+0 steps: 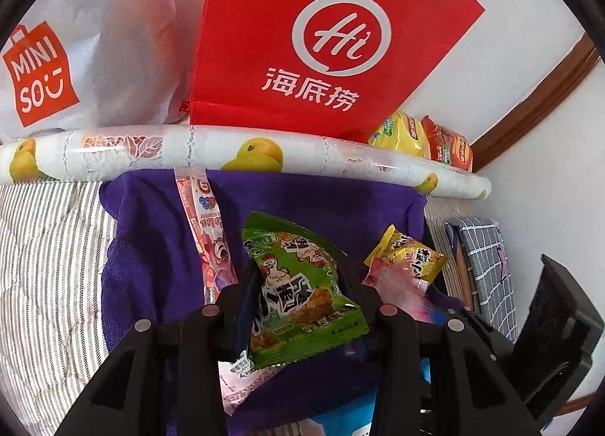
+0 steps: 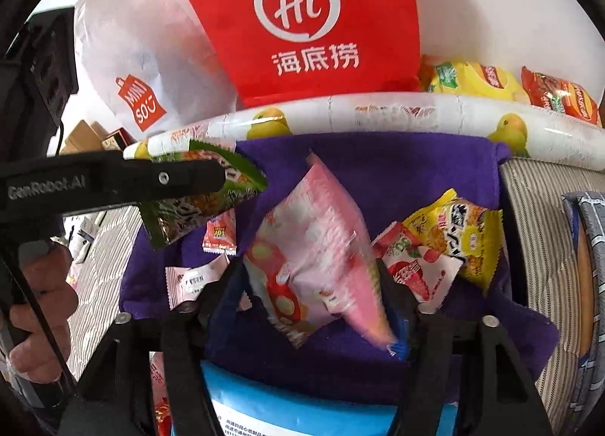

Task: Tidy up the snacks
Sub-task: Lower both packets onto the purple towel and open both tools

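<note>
My left gripper (image 1: 298, 281) is shut on a green snack packet (image 1: 298, 292) with a cartoon chicken, held above the purple towel (image 1: 151, 247). The same packet (image 2: 204, 194) and the left gripper (image 2: 211, 179) show at the left of the right wrist view. My right gripper (image 2: 310, 273) is shut on a pink snack packet (image 2: 314, 247) above the towel (image 2: 378, 179). A yellow packet (image 2: 461, 231), a red strawberry packet (image 2: 412, 266), a small pink packet (image 2: 193, 281) and a small red packet (image 2: 221, 237) lie on the towel. A long pink stick packet (image 1: 208, 231) lies left of the green one.
A red Haidilao bag (image 2: 317, 20) and a white Miniso bag (image 2: 143, 69) stand at the back behind a rolled fruit-print sheet (image 1: 242, 156). Yellow and orange snack bags (image 2: 510, 84) sit at back right. A blue pack (image 2: 302, 409) lies at the front. Striped bedding (image 1: 45, 266) surrounds the towel.
</note>
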A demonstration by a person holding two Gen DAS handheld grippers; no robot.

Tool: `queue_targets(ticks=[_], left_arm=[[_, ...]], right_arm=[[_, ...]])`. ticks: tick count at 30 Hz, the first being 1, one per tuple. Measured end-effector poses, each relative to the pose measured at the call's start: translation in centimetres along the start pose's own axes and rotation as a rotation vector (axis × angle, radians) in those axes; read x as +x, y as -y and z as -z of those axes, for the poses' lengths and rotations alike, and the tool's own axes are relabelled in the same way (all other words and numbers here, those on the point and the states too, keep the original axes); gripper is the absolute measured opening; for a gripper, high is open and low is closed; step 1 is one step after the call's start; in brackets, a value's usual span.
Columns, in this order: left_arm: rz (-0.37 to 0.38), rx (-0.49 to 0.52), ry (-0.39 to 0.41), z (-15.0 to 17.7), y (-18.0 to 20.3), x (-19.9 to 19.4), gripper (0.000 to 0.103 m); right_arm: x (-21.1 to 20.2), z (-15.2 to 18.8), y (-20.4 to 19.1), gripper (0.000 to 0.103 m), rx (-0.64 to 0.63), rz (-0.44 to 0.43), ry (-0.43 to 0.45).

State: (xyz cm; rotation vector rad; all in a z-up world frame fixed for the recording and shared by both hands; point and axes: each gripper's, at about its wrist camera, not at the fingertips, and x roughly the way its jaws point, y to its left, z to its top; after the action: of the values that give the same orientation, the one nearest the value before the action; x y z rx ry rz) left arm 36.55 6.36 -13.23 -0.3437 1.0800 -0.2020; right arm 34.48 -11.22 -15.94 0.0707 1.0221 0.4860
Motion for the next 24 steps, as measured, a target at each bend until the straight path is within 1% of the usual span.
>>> queue_targets(ticks=[2, 10, 12, 16, 20, 24], left_arm=[[0.001, -0.006, -0.005, 0.0, -0.1, 0.2, 0.039], [0.017, -0.009, -0.038, 0.2, 0.1, 1.4, 0.039], [0.03, -0.004, -0.053, 0.3, 0.4, 1.9, 0.039], [0.024, 0.011, -0.076, 0.6, 0.9, 2.8, 0.039], [0.033, 0.008, -0.103, 0.7, 0.9, 3.7, 0.039], [0.031, 0.006, -0.111, 0.7, 0.8, 4.0, 0.038]], right_arm=[[-0.4, -0.1, 0.1, 0.074, 0.006, 0.012, 0.017], [-3.1, -0.4, 0.8, 0.074, 0.014, 0.03, 0.122], [-4.3, -0.3, 0.9, 0.075, 0.001, 0.05, 0.171], [-5.6, -0.2, 0.7, 0.077, -0.017, 0.097, 0.238], [-5.6, -0.1, 1.1, 0.077, -0.017, 0.122, 0.249], [-5.5, -0.2, 1.5, 0.076, 0.0, 0.145, 0.248]])
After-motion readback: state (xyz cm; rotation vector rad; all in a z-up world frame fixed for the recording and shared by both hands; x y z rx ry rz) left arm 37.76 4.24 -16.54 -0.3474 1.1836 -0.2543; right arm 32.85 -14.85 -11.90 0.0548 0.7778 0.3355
